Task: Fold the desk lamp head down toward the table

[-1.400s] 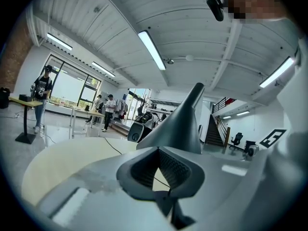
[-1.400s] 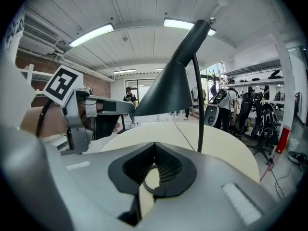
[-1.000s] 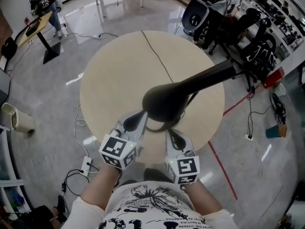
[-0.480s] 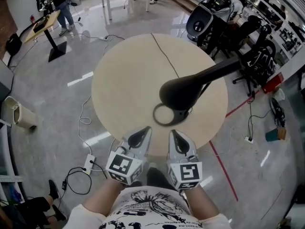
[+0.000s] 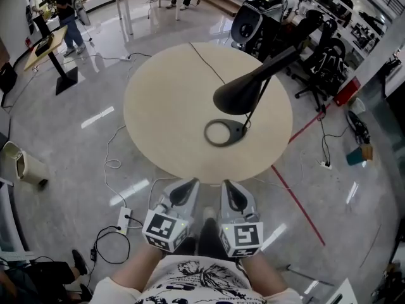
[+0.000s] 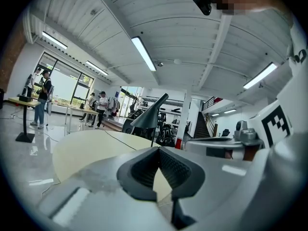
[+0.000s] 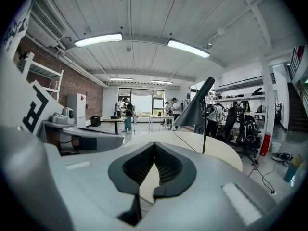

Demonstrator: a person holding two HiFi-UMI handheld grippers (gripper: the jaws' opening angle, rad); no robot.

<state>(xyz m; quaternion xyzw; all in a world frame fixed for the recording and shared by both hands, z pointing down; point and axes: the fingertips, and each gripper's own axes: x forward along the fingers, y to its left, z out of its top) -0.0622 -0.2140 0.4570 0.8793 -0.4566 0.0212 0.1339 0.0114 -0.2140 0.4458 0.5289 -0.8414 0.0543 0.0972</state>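
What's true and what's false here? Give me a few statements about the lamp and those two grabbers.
1. The desk lamp stands on the round table. True.
2. The left gripper is clamped on the desk lamp. False: its jaws are together on nothing, short of the table's near edge.
3. The right gripper holds nothing. True.
4. The lamp base is a solid square. False: it is an open ring.
5. A dark cable crosses the tabletop. True.

Desk lamp (image 5: 243, 95) on table's (image 5: 166, 109) right half; left gripper (image 5: 189, 183), right gripper (image 5: 227, 184) abreast before it.
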